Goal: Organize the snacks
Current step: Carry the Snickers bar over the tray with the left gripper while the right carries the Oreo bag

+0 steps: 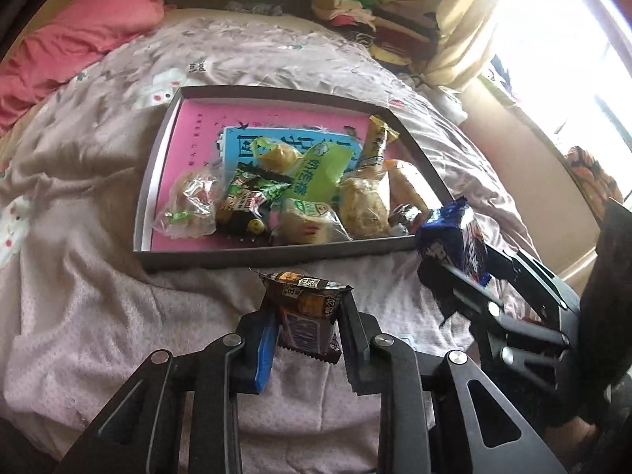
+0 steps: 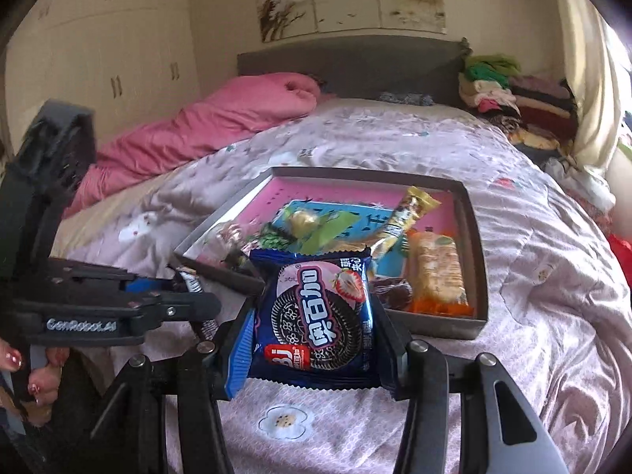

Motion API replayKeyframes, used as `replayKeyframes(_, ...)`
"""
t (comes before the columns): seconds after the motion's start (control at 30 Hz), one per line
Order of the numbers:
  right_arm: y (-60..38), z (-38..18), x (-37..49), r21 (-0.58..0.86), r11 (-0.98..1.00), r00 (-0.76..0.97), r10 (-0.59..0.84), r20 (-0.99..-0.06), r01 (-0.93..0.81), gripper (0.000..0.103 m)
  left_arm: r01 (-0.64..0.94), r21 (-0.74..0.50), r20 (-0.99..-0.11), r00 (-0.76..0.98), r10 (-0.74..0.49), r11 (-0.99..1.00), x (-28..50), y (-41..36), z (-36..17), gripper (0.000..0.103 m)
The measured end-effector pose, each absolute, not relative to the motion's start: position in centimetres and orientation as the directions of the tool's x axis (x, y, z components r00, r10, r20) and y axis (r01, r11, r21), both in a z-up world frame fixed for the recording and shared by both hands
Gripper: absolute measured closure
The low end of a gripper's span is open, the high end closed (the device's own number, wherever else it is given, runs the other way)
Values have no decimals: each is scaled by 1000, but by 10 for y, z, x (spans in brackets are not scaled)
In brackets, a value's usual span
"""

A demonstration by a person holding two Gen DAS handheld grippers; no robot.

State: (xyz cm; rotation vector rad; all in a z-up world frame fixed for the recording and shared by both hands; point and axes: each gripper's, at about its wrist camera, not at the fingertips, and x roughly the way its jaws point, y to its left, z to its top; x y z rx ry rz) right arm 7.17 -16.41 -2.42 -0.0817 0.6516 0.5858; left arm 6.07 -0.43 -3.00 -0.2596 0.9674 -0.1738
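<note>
Blue biscuit packet (image 2: 312, 316): glossy printed plastic film. Brown snack packet (image 1: 306, 312): shiny foil-like wrap. Grey tray (image 1: 276, 254): matt card. Bedspread (image 1: 98, 276): soft, creased cloth. Left gripper (image 1: 306, 339) arms: matt black plastic, metal rivets.

A dark-blue cookie packet (image 2: 316, 316) printed with a black sandwich cookie and red strawberry; a brown snack wrapper (image 1: 306, 316); a grey tray (image 1: 276, 254) lined pink; a pale lilac floral bedspread (image 2: 533, 355); a pink quilt (image 2: 221, 118).
</note>
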Motion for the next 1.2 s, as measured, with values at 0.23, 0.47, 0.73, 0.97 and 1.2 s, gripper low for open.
replayKeyframes(0.23, -180, -24, 81, 173, 857, 649, 486, -585, -485, 51, 24, -303, -777, 573, -261, 953, 56, 2, -27, 74)
replayKeyframes(0.47, -192, -16, 83, 184, 873, 690, 473, -548, -452, 51, 26, -274, -738, 635, -227, 961, 61, 7, -3, 74)
replayKeyframes(0.73, -206, -11, 94, 181, 899, 735, 431, -523, -398, 51, -13, -244, -719, 673, -172, 970, 84, 19, 9, 74)
replayKeyframes(0.97, -218, -10, 105, 193, 914, 758, 404, -511, -357, 51, -32, -226, -735, 662, -149, 974, 107, 21, -1, 74)
replayKeyframes(1.2, -219, -12, 112, 209, 914, 756, 404, -515, -346, 51, -39, -207, -746, 652, -133, 977, 123, 16, -10, 74)
